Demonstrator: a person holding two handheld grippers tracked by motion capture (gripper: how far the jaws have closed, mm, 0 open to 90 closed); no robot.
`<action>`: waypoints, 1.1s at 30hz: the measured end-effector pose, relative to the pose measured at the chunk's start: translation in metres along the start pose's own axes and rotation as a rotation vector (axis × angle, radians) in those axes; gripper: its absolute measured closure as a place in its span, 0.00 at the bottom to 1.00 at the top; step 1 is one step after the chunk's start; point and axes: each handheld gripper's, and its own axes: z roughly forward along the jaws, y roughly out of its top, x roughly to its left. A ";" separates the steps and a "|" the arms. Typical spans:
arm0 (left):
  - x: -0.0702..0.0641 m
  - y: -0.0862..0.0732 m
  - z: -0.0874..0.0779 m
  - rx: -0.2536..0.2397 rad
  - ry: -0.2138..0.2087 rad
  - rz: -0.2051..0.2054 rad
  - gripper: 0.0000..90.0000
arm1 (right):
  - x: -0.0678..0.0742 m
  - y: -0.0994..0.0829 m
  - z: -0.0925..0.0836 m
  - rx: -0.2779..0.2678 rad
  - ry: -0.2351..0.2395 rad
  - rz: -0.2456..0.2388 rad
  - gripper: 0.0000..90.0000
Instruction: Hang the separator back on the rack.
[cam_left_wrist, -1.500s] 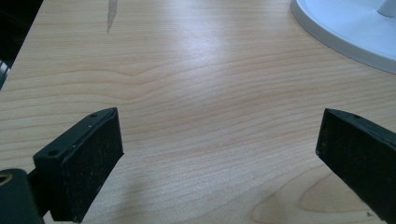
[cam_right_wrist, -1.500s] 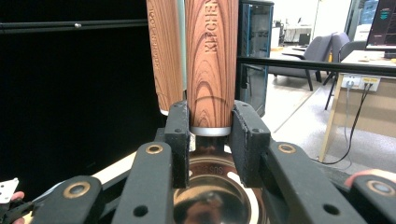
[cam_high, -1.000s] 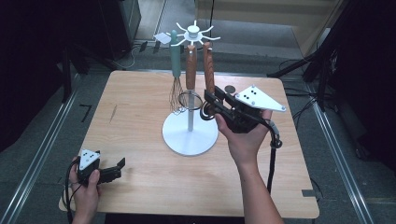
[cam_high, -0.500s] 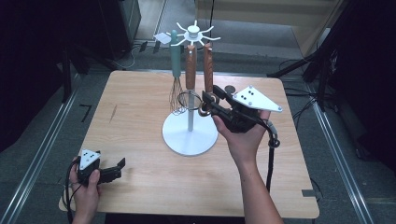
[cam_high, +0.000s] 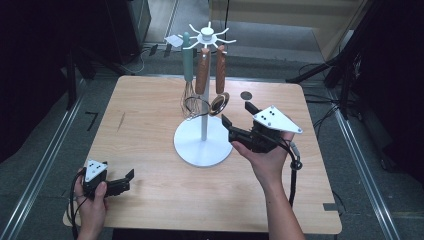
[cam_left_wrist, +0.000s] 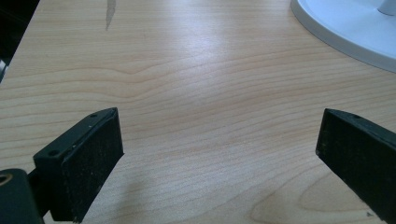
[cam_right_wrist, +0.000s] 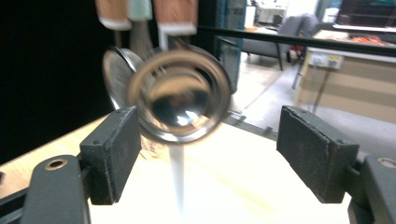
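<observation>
The ladle (cam_right_wrist: 180, 100) hangs free between the wide, just opened fingers (cam_right_wrist: 109, 154) of the right gripper (cam_high: 239, 122), light, stiff, slippery steel, better held at its wooden handle (cam_high: 220, 62).

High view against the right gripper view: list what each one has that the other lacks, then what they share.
High view alone: the left gripper low on the table, the stand's round white base, its spoked top.

Right gripper view alone: the room behind, with a chair and desks.

Shared: the right gripper, jaws open after just widening, nothing between the pads, and the hanging ladle, whisk and wooden handles.
</observation>
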 end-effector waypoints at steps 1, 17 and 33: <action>0.000 0.000 0.000 -0.001 0.000 0.001 0.01 | -0.001 -0.003 -0.001 0.011 -0.012 0.005 0.25; 0.000 0.000 0.000 0.002 0.000 0.000 0.01 | -0.018 -0.064 -0.020 0.087 -0.034 0.060 0.18; 0.000 0.000 0.000 0.005 0.003 0.003 0.01 | -0.035 -0.122 -0.036 0.181 -0.083 0.079 0.17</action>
